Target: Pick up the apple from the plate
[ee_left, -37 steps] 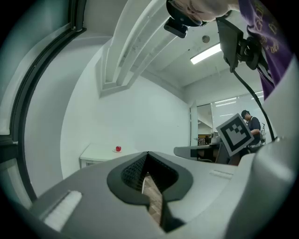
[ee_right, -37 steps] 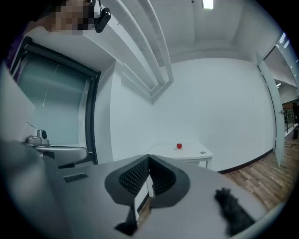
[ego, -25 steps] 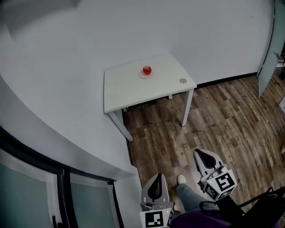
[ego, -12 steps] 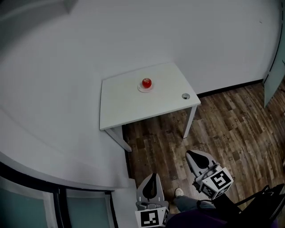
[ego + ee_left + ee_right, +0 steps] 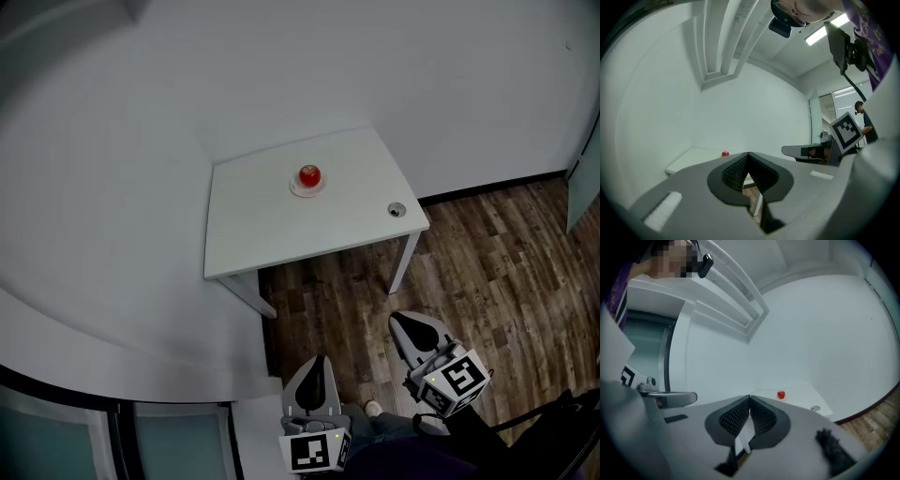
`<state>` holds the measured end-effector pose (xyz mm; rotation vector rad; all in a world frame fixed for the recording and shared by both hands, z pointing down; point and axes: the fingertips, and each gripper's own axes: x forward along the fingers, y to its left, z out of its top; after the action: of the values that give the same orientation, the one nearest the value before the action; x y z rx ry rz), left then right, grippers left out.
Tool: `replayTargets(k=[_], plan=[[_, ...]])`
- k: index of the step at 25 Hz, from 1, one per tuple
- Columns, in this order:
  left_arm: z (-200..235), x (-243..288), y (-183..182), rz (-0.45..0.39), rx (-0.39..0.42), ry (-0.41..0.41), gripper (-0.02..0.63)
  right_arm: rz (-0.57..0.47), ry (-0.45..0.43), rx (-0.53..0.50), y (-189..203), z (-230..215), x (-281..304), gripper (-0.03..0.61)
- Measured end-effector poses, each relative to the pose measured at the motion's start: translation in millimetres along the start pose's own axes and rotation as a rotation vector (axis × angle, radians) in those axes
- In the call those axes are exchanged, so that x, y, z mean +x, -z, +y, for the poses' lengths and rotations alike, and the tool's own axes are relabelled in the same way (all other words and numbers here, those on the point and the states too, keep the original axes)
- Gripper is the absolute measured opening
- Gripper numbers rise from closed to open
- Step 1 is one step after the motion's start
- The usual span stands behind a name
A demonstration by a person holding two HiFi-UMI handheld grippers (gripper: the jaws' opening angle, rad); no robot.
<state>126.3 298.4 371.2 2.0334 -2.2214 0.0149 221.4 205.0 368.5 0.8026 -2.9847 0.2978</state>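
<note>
A red apple [image 5: 309, 174] sits on a small white plate [image 5: 308, 187] near the middle of a white table [image 5: 262, 234] against the wall. It also shows far off as the apple [image 5: 724, 153] in the left gripper view and the apple [image 5: 781, 394] in the right gripper view. My left gripper [image 5: 315, 372] hangs low over the wooden floor, well short of the table, its jaws shut and empty. Beside it my right gripper [image 5: 413, 327] is likewise shut on nothing. Both point toward the table.
A small round metal object [image 5: 397, 210] lies near the table's right front corner. White walls [image 5: 141, 141] curve around the left and back. Wooden floor [image 5: 487, 272] spreads to the right. The person's leg and shoe [image 5: 374, 411] show between the grippers.
The table and apple have shifted lower and larger in the head view as the person walked toward them. Both grippers stayed shut and moved along with the person.
</note>
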Motion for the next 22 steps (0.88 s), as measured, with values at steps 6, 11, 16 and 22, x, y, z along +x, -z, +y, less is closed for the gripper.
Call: replayTargets(k=[6, 11, 16, 22], plan=[[11.2, 28.2, -1.1, -0.003, 0.012, 0.004, 0.006, -0.001, 0.008, -0.010, 0.3, -18.3, 23.0, 0.011], [32.5, 77.6, -6.4, -0.026, 0.019, 0.038, 0.006, -0.019, 0.024, -0.017, -9.1, -38.5, 61.0, 0.011], [59.1, 154.6, -27.7, -0.039, 0.077, 0.100, 0.006, -0.017, 0.041, -0.048, -25.0, -57.7, 122.7, 0.011], [85.3, 219.5, -57.3, -0.094, 0.118, 0.140, 0.006, -0.043, 0.047, -0.080, -50.0, -76.0, 191.1, 0.011]])
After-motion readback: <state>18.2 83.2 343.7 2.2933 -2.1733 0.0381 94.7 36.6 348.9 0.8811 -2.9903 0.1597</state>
